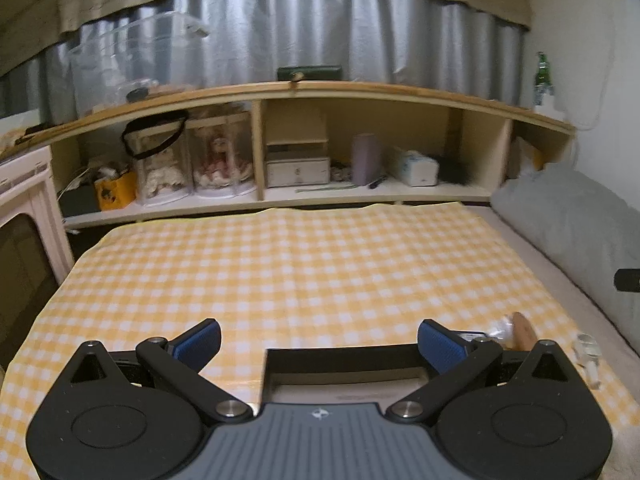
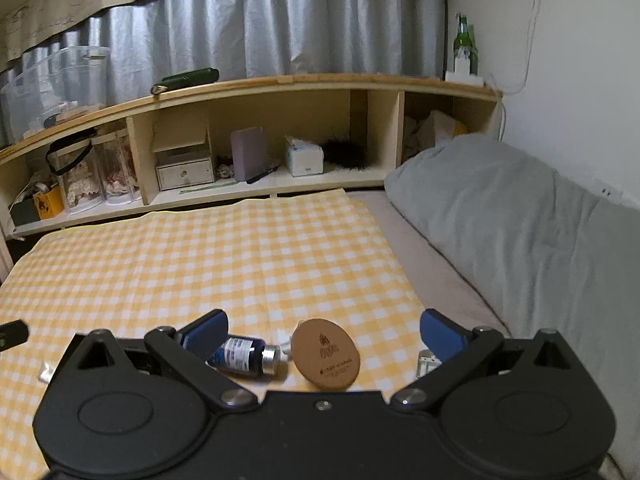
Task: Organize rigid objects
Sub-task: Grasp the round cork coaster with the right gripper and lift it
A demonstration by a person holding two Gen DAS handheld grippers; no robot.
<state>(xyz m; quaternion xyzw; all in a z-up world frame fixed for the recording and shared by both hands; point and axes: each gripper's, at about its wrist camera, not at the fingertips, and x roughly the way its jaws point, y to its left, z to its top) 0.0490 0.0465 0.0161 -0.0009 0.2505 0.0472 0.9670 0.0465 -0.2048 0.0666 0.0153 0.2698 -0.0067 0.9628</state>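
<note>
My left gripper (image 1: 319,340) is open and empty above a yellow checked cloth (image 1: 300,264). A black-rimmed open box (image 1: 344,376) lies right under it. My right gripper (image 2: 324,334) is open and empty. Between its fingers lie a dark blue bottle with a silver cap (image 2: 244,356) on its side and a round brown lid (image 2: 325,354). A small white object (image 2: 425,363) sits by the right finger. In the left wrist view the brown lid (image 1: 522,330) and a clear glass piece (image 1: 587,354) lie to the right.
A wooden shelf (image 2: 248,84) runs along the back with boxes, doll cases and a tissue box. A grey pillow (image 2: 500,216) lies along the right wall. A green bottle (image 2: 464,44) stands on the shelf top. A white cabinet (image 1: 24,216) stands at left.
</note>
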